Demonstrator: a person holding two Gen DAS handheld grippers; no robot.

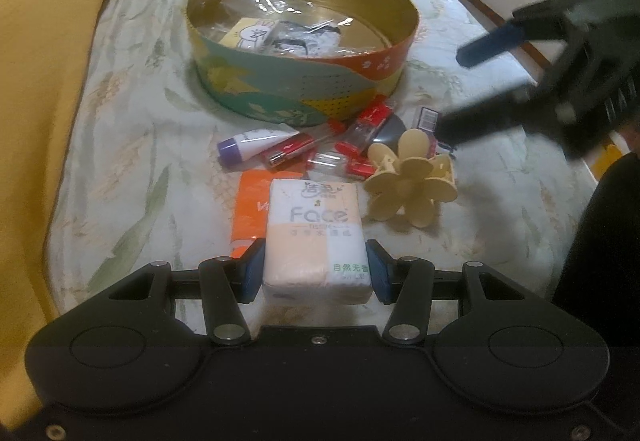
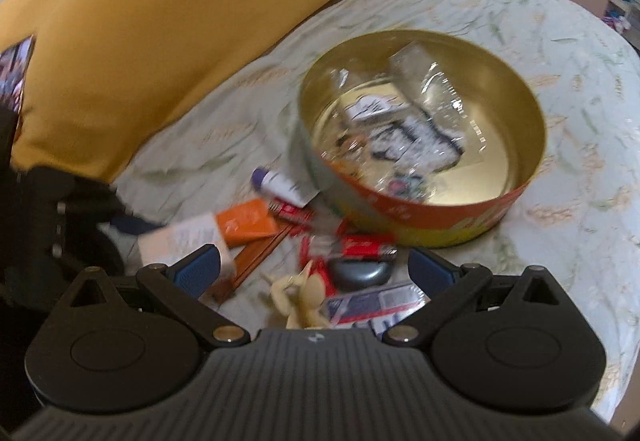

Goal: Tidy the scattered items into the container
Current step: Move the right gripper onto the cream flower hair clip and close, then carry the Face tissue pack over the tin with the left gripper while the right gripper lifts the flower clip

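Left tool (image 1: 316, 273) tilted down clamping tissue pack (image 1: 316, 241), right tool (image 2: 314, 273) agape.

Your left gripper (image 1: 316, 273) tilts down, pads clamped on a tissue pack (image 1: 316, 237). Your right gripper (image 2: 316, 273) tilts down too, jaws wide apart, empty.

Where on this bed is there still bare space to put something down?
Bare sheet lies between the yellow pillow and the round tin, and right of the tin. It is crowded in front of the tin: tube, batteries, flower clip, tissue pack.
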